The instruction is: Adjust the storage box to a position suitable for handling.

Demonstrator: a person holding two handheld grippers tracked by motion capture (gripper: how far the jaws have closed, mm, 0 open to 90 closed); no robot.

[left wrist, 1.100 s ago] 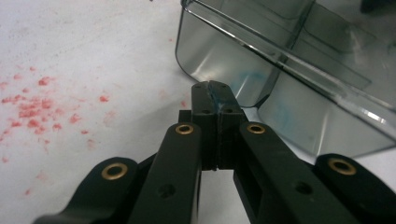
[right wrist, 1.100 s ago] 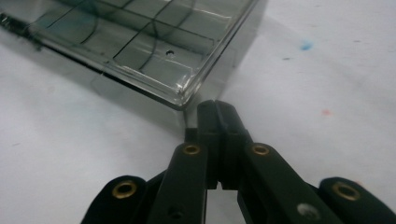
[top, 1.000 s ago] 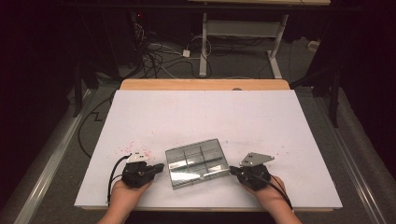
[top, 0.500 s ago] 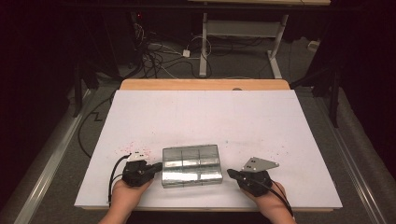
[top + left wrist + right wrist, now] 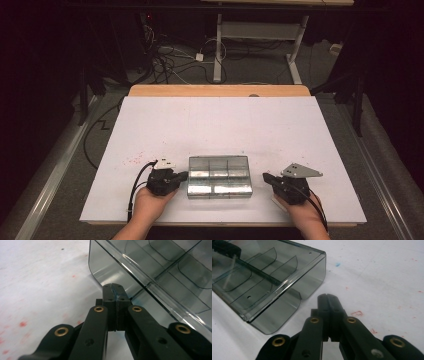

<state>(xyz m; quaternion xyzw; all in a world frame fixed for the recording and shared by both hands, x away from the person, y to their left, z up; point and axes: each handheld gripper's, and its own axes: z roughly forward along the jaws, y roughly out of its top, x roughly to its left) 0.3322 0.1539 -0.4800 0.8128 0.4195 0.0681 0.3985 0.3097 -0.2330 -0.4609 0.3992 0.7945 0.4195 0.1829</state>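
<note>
A clear grey plastic box (image 5: 219, 176) with several compartments lies near the front of the white table (image 5: 220, 125), square to its edge. My left gripper (image 5: 183, 175) is shut and empty, with its tips against the box's left wall. In the left gripper view the closed jaw tips (image 5: 115, 288) touch the box wall (image 5: 105, 270) near a corner. My right gripper (image 5: 265, 176) is shut on nothing, a short gap from the box's right side. The right gripper view has those closed tips (image 5: 328, 297) just off the box corner (image 5: 309, 282).
Red specks (image 5: 134, 159) dot the white surface left of the box. A wooden strip (image 5: 220, 90) edges the table's far side. Beyond it, cables (image 5: 170, 60) lie on the floor beside a desk frame (image 5: 255, 35).
The box has turned from skewed to square with the table edge. The left gripper pushed a little to the right against it. The right gripper first moved in, then drew back to the right.
</note>
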